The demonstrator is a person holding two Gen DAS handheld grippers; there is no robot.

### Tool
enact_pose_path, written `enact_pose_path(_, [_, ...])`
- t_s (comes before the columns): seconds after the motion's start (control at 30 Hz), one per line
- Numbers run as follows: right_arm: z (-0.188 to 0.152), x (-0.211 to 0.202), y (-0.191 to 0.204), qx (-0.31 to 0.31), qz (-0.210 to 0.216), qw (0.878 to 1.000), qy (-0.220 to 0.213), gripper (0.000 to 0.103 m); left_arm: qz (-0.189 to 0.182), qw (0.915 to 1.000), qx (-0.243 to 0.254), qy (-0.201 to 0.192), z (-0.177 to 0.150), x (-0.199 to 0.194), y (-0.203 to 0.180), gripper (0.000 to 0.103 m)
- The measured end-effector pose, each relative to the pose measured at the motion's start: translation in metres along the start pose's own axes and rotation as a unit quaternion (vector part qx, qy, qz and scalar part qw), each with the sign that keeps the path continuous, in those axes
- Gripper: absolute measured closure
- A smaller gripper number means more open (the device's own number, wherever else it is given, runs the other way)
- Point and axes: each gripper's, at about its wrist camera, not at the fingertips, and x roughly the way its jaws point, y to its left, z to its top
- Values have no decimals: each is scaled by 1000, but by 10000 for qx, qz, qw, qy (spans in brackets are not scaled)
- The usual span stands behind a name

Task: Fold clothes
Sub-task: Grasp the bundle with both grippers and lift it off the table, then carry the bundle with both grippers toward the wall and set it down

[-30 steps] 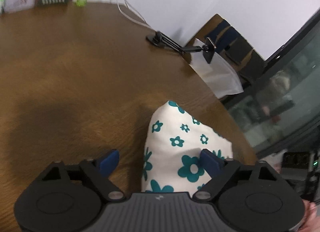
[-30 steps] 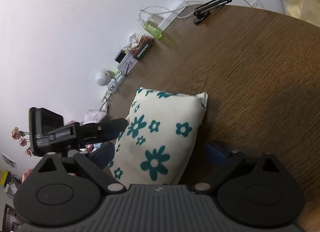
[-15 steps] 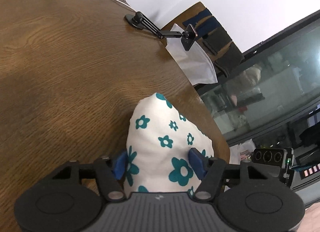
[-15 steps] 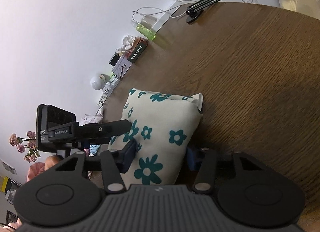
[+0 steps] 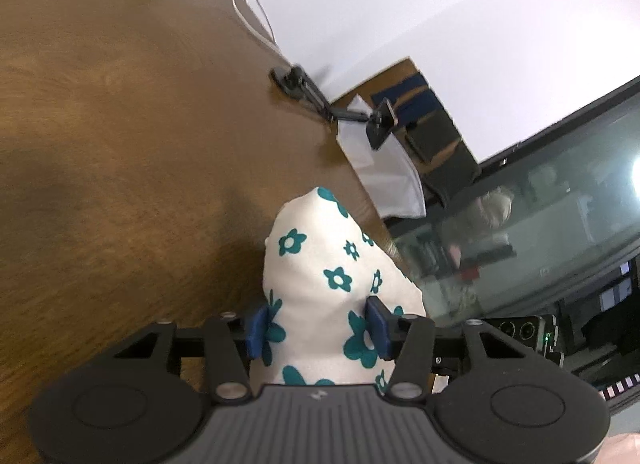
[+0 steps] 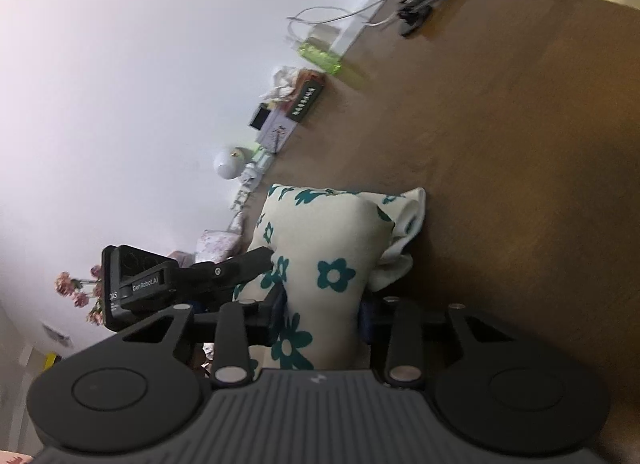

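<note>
A folded cream cloth with teal flowers (image 5: pixel 332 264) lies near the edge of the brown wooden table (image 5: pixel 120 143). My left gripper (image 5: pixel 317 328) has the near end of the cloth between its blue pads, which press on both sides as the jaws close. In the right wrist view the same cloth (image 6: pixel 332 248) is bunched into a narrow upright roll. My right gripper (image 6: pixel 323 314) squeezes it from its side, its jaws closing too. The left gripper's black finger (image 6: pixel 240 268) touches the cloth from the left there.
A black jointed holder arm (image 5: pixel 332 107) is clamped at the table's far edge, with white cables (image 5: pixel 256 11) beside it. A green item (image 6: pixel 320 55) and small clutter (image 6: pixel 292 103) line the wall. Beyond the table edge are a white bag (image 5: pixel 380 167) and a dark glass cabinet (image 5: pixel 540 223).
Both pairs of jaws have closed in from wide apart onto the floral cloth. The cloth has been squeezed narrower and bunched up between them.
</note>
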Motion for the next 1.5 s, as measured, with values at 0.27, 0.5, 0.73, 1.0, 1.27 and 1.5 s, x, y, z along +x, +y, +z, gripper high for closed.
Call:
enact_pose_path(0.27, [54,34,32,-686,409,9959,427,69,169,9960,-102,-866,24,-43,-7,55])
enact_pose_path(0.5, [136,88,92,-1493,710,9819,925,69,263,9814,-417,-1857,72,-83,-3,55])
enact_pose_path(0.73, [208,169,136,-1872,844,9679,1448,69,568,9622,-824,-2534,134,-103,26,55])
enact_pose_path(1.0, [249,276,127,-1958,668,9631,1722,69,829,9415,-1574,-2862,184,-97,111,55])
enact_pose_path(1.27, [268,362,87,-1781,407,9653,1867,69,833,9255,-2191,-2974,201,-76,185,55])
enact_pose_path(1.5, [270,400,64,-1604,443,9674,1909,68,882,9169,-2358,-3098,206,-69,213,56])
